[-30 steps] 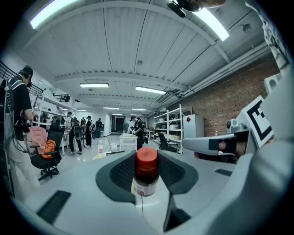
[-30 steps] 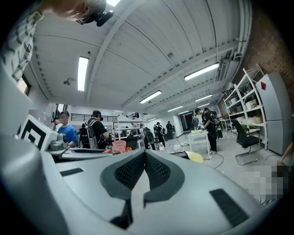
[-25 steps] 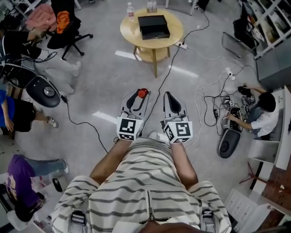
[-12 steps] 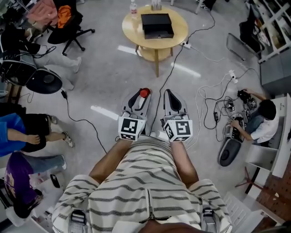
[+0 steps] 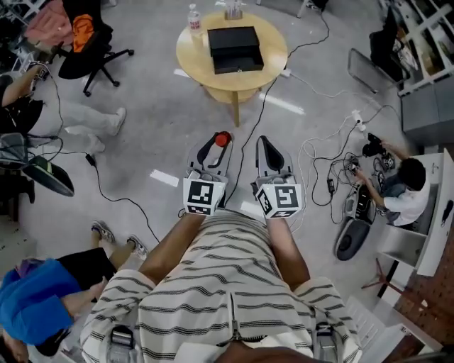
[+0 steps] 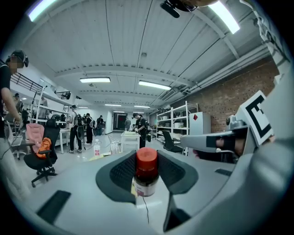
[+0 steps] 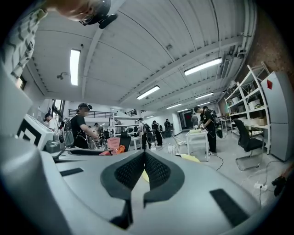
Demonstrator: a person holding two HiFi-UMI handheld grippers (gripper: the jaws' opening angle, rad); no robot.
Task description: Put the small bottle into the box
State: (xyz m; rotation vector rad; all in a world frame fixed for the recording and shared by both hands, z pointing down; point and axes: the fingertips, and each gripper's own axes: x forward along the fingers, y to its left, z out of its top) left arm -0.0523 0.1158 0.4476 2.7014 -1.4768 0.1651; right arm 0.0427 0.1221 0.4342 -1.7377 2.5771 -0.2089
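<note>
Slippage is the first risk. The small bottle (image 6: 146, 172) sits at the very tips of the left gripper (image 5: 213, 150), whose jaws are spread wide and pinch its body from both sides just under the red cap. With so little of the pads on it, a jolt could twist it or let it drop. It hangs over bare floor (image 5: 163, 135), well apart from the round table (image 5: 195, 60) ahead, so a drop would send it rolling among the people seated nearby.

A black cable (image 5: 259, 117) lies on the floor between the person and the table, straight in the way of the feet. Catching it would jerk both grippers.

The box (image 5: 235, 48) lies on the table near a clear water bottle (image 5: 193, 17). From this far off I cannot tell whether the box's top is open. If it is shut, the small bottle would strike the lid and not go in.

The right gripper (image 7: 144, 172) has its jaws pressed together on nothing, so it is free to steady or open the box.

The small bottle stands upright, cap toward the ceiling and base toward the floor. Its long axis is vertical, crosswise to the forward reach of the jaws.
</note>
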